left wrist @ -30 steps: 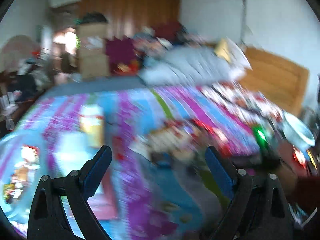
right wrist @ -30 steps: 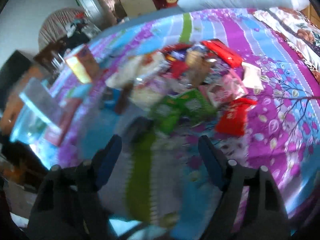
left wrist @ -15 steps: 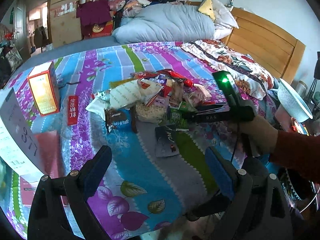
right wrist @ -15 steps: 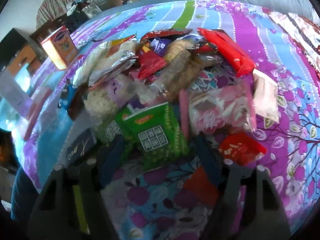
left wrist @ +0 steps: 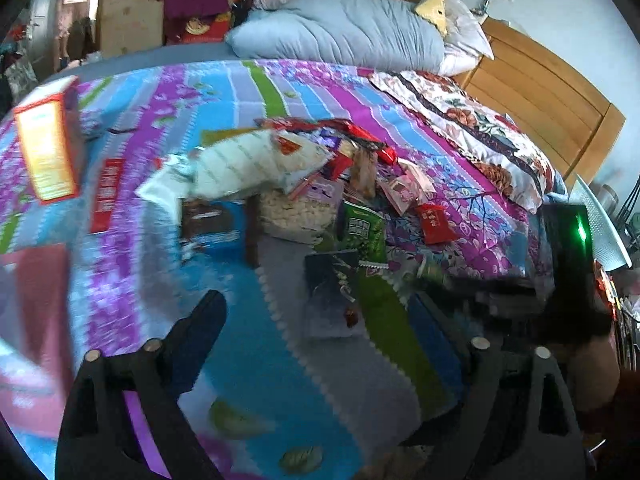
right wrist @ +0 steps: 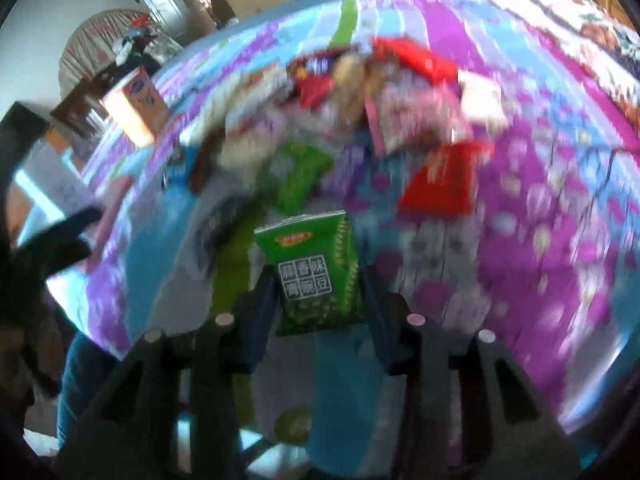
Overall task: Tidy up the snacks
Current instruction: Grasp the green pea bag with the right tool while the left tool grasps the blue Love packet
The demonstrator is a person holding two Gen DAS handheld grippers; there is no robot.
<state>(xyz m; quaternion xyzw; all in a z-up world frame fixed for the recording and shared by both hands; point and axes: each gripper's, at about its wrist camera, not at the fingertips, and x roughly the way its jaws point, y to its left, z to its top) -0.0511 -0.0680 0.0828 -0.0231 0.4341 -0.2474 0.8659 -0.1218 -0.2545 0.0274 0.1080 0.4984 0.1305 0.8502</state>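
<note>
Green snack packet: clamped between closed right gripper jaws, lifted clear of snack pile on bed, presumably for sorting; left gripper jaws wide open, empty.

Right claw clamps green snack packet above blurred bedspread

The green snack packet bears white boxed characters 蒜香味青豌豆; other packaging print is too blurred to read.

Green pkt now in R tool.
</note>
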